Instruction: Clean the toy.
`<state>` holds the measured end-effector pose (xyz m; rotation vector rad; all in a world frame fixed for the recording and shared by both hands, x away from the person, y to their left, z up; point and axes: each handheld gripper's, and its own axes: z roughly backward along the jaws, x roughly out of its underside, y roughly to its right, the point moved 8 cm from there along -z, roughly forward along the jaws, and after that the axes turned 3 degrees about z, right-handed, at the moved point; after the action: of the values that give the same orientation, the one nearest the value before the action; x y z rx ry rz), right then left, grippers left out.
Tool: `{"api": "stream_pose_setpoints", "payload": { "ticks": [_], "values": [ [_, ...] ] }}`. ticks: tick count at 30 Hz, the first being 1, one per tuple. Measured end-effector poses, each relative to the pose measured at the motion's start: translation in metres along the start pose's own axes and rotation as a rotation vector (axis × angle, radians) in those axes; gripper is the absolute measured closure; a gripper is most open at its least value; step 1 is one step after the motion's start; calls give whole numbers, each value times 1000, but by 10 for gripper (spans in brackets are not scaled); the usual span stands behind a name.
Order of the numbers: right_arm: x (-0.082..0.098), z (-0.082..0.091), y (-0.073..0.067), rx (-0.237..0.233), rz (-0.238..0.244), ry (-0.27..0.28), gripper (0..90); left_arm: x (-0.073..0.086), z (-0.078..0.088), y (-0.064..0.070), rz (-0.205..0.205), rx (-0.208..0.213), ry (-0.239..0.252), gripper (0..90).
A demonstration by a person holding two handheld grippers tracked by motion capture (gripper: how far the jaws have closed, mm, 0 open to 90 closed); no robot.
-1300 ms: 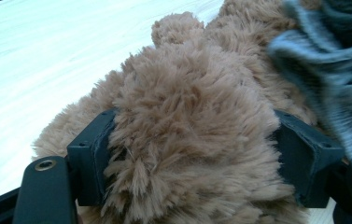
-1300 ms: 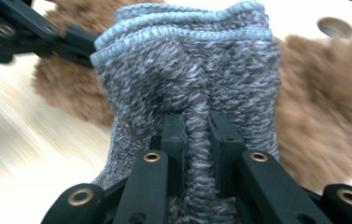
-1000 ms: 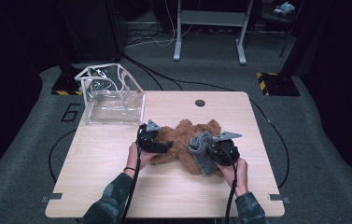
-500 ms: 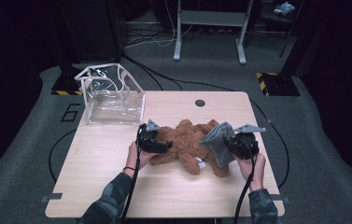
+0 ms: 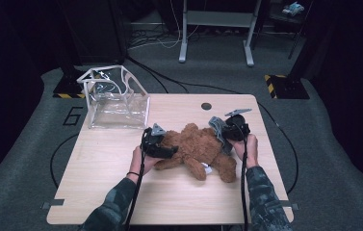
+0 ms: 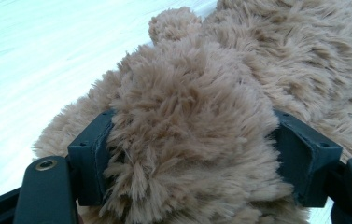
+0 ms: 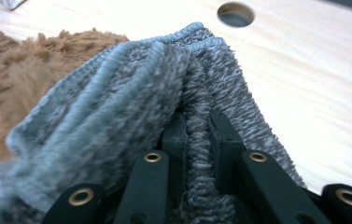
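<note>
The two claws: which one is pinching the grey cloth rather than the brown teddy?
The right claw: its jaws are shut on a fold of the grey cloth. The left claw grips the teddy bear's brown fur instead.

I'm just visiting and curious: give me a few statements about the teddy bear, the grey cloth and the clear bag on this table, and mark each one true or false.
1. The left gripper clamps brown fur of the teddy bear. True.
2. The right gripper is empty. False: its jaws pinch the grey cloth.
3. The clear bag stands near the table's far left corner. True.
4. The teddy bear sits inside the clear bag. False: it lies on the table, outside the bag.
5. The table has a round hole near its far edge. True.
</note>
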<state>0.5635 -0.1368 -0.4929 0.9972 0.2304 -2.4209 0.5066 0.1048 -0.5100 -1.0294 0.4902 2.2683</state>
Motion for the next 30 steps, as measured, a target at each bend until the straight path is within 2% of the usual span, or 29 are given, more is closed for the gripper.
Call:
{"api": "stream_pose_setpoints", "payload": {
  "ticks": [2, 8, 15, 17, 24, 26, 27, 28, 30],
  "values": [
    [3, -7, 1, -28, -38, -12, 793, 0, 0, 0, -6, 0, -5, 243],
    [12, -23, 6, -36, -57, -45, 796, 0, 0, 0, -9, 3, -5, 243],
    [11, -25, 13, 24, -60, -54, 799, 1, 0, -1, -5, 10, -2, 244],
    [11, -24, 15, 21, -84, -53, 800, 1, 0, -1, -3, 10, -3, 243],
    [13, -23, 36, 98, -152, -96, 799, 1, 0, -1, -4, 10, -3, 244],
    [18, -24, 45, 114, -163, -109, 799, 1, 0, -1, -5, 10, -2, 243],
    [22, -25, 48, 116, -192, -127, 799, 1, 0, -1, -5, 10, -4, 244],
    [26, -26, 52, 121, -196, -135, 799, 1, 0, -1, -4, 9, -2, 243],
    [29, -22, 59, 144, -217, -135, 798, 1, 0, -1, -5, 9, -3, 244]
  ]
}}
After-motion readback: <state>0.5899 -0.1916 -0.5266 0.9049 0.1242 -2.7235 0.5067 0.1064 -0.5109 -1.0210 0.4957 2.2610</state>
